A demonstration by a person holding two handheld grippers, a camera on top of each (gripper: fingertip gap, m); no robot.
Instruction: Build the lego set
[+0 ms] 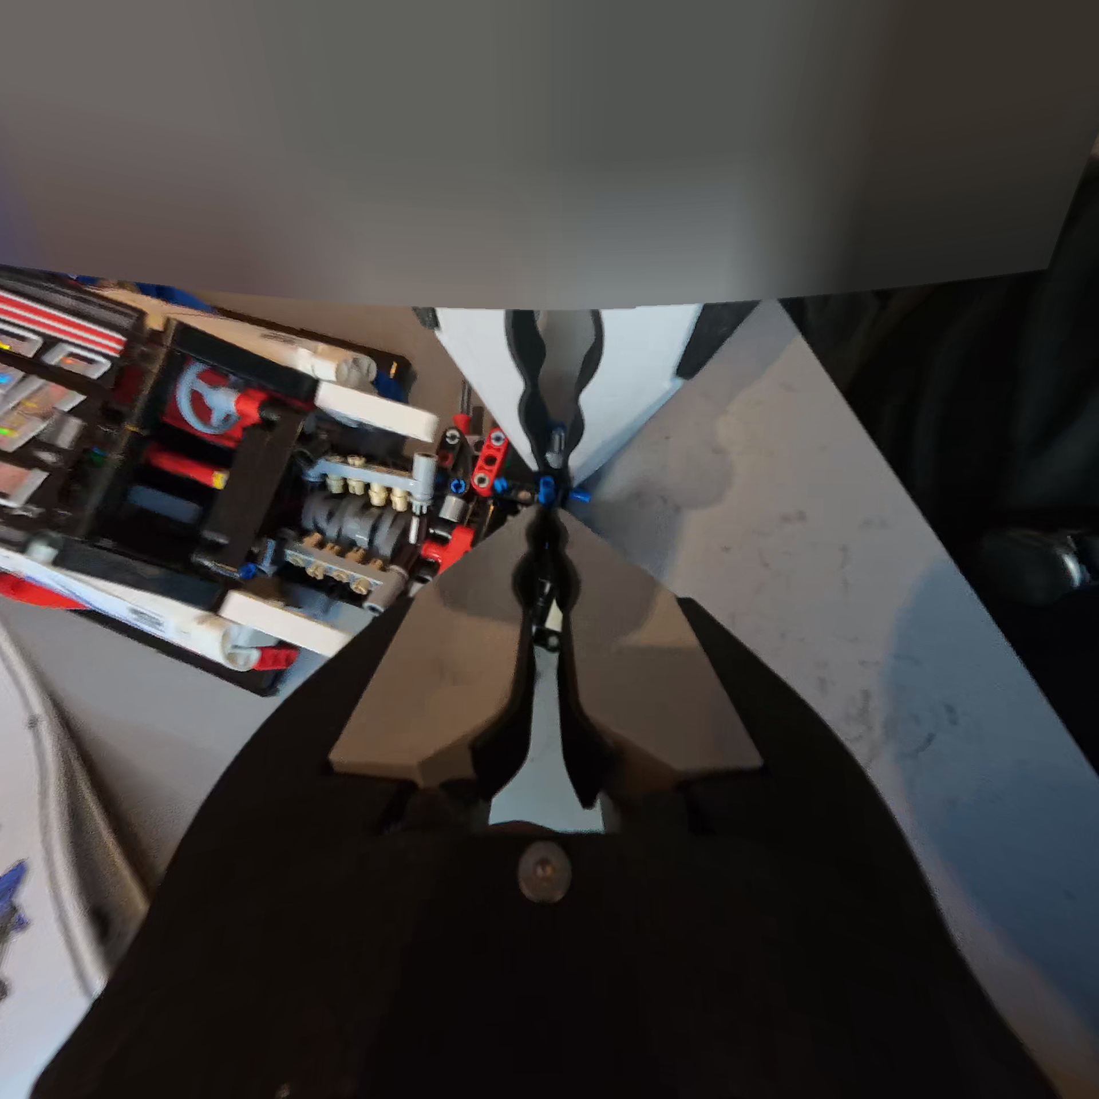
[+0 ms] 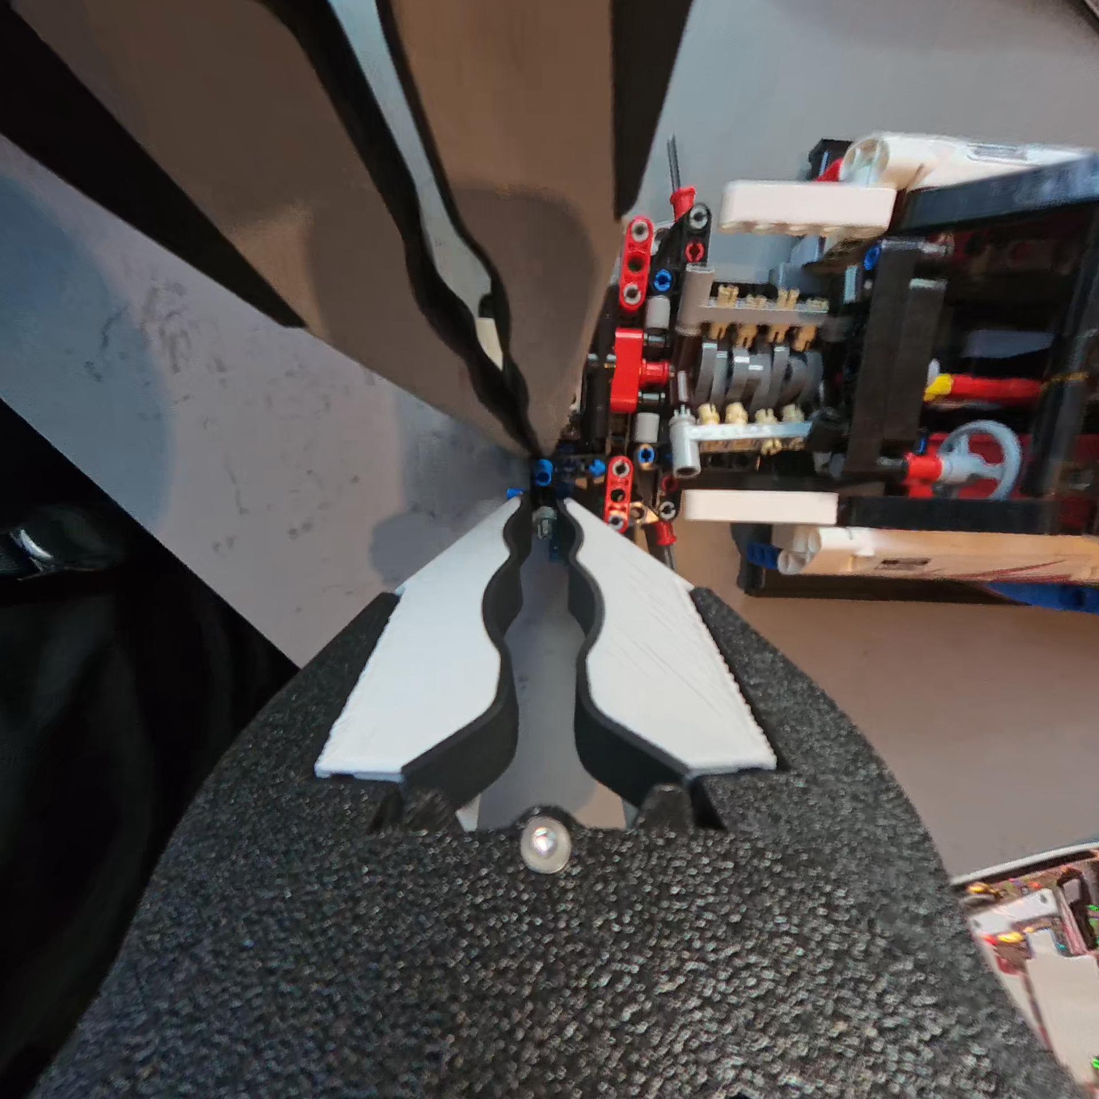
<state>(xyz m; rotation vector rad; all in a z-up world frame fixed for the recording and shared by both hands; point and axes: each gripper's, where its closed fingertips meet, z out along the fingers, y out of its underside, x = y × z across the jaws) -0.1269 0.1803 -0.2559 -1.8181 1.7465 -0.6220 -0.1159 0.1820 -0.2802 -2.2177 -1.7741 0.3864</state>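
Observation:
A partly built lego car (image 1: 238,476) with a grey engine block, red steering wheel and white panels lies on the table; it also shows in the right wrist view (image 2: 832,386). My left gripper (image 1: 546,514) is shut on a black lego piece (image 1: 544,594) with blue pins (image 1: 547,487) at its tip. My right gripper (image 2: 542,514) faces it tip to tip and is shut on a small grey pin (image 2: 542,524), which touches the blue-pinned end. Both tips meet just beside the car's front end. I cannot tell whether the black piece is joined to the car.
The pale marbled table (image 1: 803,565) ends at an edge on the side away from the car, with dark space and a black chair part (image 1: 1035,565) beyond. A printed booklet (image 2: 1041,963) lies near the car; its white edge shows in the left wrist view (image 1: 35,832).

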